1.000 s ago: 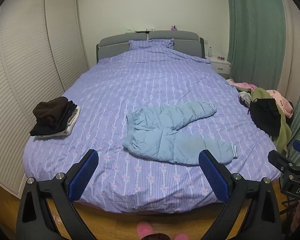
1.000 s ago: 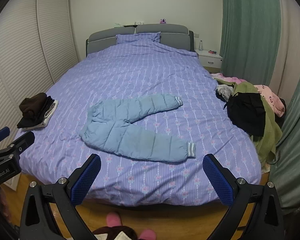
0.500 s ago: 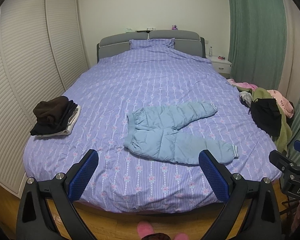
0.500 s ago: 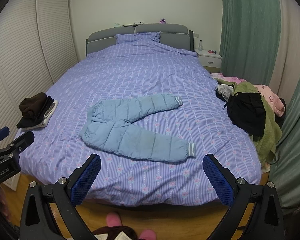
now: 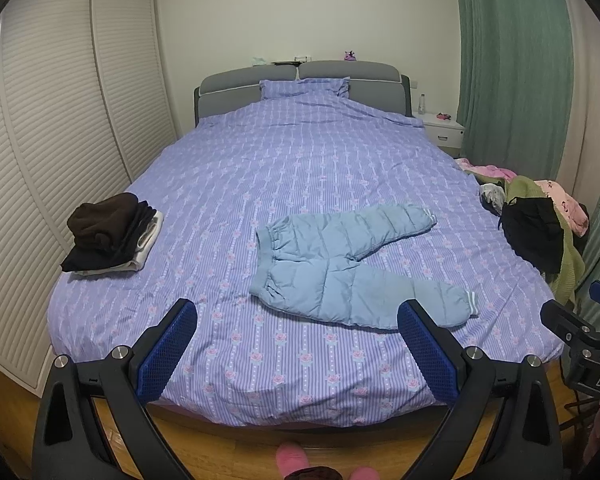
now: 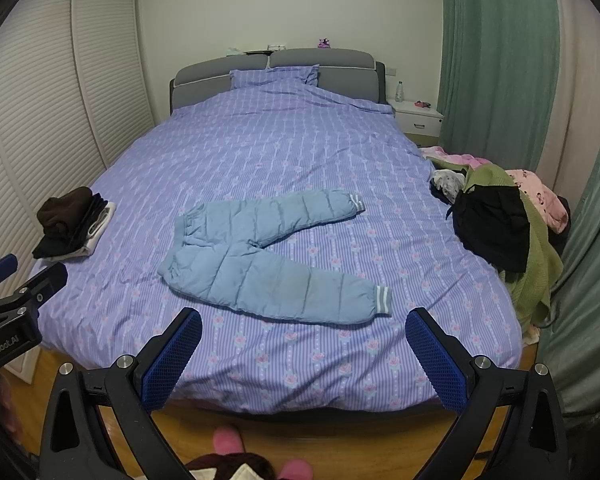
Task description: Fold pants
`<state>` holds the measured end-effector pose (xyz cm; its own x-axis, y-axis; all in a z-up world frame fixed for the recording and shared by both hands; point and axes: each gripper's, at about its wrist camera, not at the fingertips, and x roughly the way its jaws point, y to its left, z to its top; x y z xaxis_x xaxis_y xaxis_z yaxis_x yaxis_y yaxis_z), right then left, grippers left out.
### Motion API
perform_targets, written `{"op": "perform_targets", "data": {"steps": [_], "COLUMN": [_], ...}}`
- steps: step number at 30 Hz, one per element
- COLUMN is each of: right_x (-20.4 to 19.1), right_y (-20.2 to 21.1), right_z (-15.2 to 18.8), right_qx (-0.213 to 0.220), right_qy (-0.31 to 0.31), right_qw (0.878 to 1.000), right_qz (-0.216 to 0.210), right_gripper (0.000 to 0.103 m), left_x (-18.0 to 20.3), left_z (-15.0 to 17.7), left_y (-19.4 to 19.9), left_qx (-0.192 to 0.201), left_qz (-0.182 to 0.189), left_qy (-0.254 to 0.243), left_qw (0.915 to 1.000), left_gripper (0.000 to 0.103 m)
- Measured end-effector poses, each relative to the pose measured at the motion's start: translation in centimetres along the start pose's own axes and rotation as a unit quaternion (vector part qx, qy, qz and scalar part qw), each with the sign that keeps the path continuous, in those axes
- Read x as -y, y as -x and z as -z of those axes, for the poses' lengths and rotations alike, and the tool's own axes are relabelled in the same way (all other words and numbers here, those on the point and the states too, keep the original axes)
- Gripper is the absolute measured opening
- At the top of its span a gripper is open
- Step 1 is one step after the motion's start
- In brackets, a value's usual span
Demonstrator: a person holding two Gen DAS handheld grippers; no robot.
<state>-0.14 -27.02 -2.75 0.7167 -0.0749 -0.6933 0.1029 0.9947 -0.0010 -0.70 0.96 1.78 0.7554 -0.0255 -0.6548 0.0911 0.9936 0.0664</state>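
Note:
Light blue padded pants [image 5: 340,264] lie spread flat on the purple striped bed [image 5: 300,168], waistband to the left, legs splayed to the right in a V. They also show in the right wrist view [image 6: 268,256]. My left gripper [image 5: 298,340] is open and empty, held off the foot of the bed, short of the pants. My right gripper [image 6: 304,344] is open and empty, also off the bed's foot, below the near leg's striped cuff [image 6: 383,300].
A stack of folded dark clothes [image 5: 112,232] sits at the bed's left edge. A heap of unfolded clothes [image 6: 500,216] lies at the right edge. White louvred wardrobe doors [image 5: 40,140] stand left, green curtains [image 5: 508,60] and a nightstand [image 6: 416,120] right.
Both grippers have shifted only slightly; the view has crept a little. The pants lie as before.

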Motion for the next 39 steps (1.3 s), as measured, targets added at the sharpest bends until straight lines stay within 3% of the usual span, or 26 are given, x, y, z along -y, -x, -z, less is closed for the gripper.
{"op": "perform_targets", "data": {"steps": [24,39], "right_x": [-0.2,0.5], "right_y": [-0.2,-5.0], "right_z": [0.1,-0.2], "right_qx": [-0.003,-0.033], "right_qy": [0.000,-0.018], "right_qw": [1.000,0.999], "right_qz": [0.000,-0.014], "right_gripper": [0.103,0.103], "left_x": [0.2,-0.1], "left_z": [0.1,-0.4], "left_y": [-0.4,-3.8], "left_qx": [-0.001,-0.029], "left_qz": [0.000,-0.018], "left_qy": [-0.001,0.003], "left_qw": [1.0000,0.9994], "left_gripper": [0.102,0.102]}}
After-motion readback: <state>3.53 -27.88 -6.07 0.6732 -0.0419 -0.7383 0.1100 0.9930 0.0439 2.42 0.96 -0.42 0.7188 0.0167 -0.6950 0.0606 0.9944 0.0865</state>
